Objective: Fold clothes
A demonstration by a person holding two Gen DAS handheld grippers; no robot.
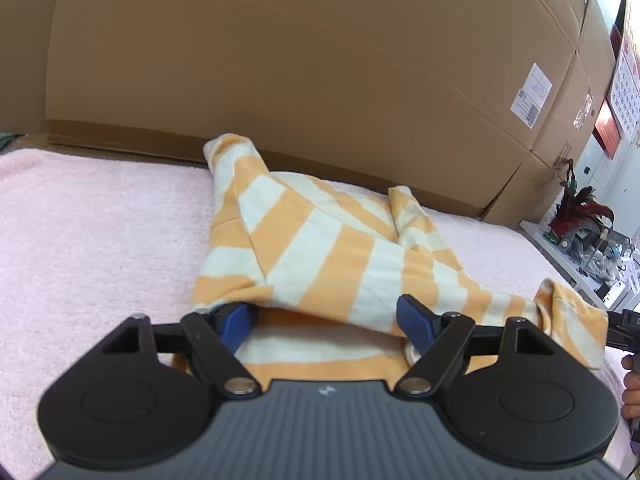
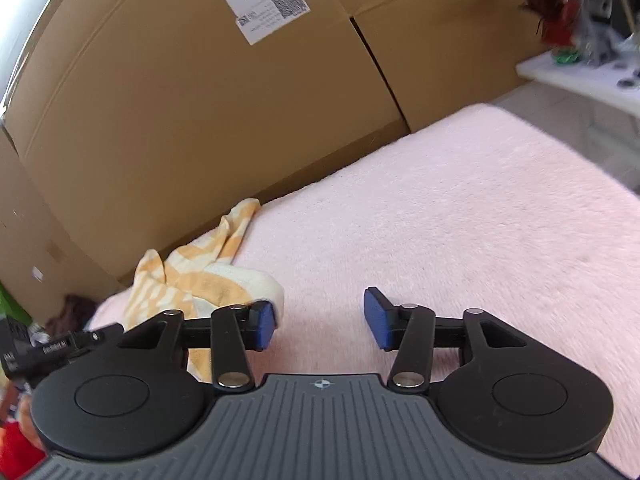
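An orange and white striped garment (image 1: 320,256) lies crumpled on the pink fleece blanket (image 1: 92,224). My left gripper (image 1: 326,322) stands open right at its near edge, blue pads wide apart, and a fold of cloth drapes over the gap between them. In the right wrist view the same garment (image 2: 192,284) lies to the left, its edge touching the left blue pad (image 2: 264,322). My right gripper (image 2: 324,320) is open with only bare blanket (image 2: 460,216) between its fingers.
Large cardboard boxes (image 1: 280,60) stand along the far edge of the blanket. A white shelf (image 1: 572,264) with a red-leaved plant (image 1: 580,208) and clutter sits at the right. A hand (image 1: 632,392) and the other gripper show at the right edge.
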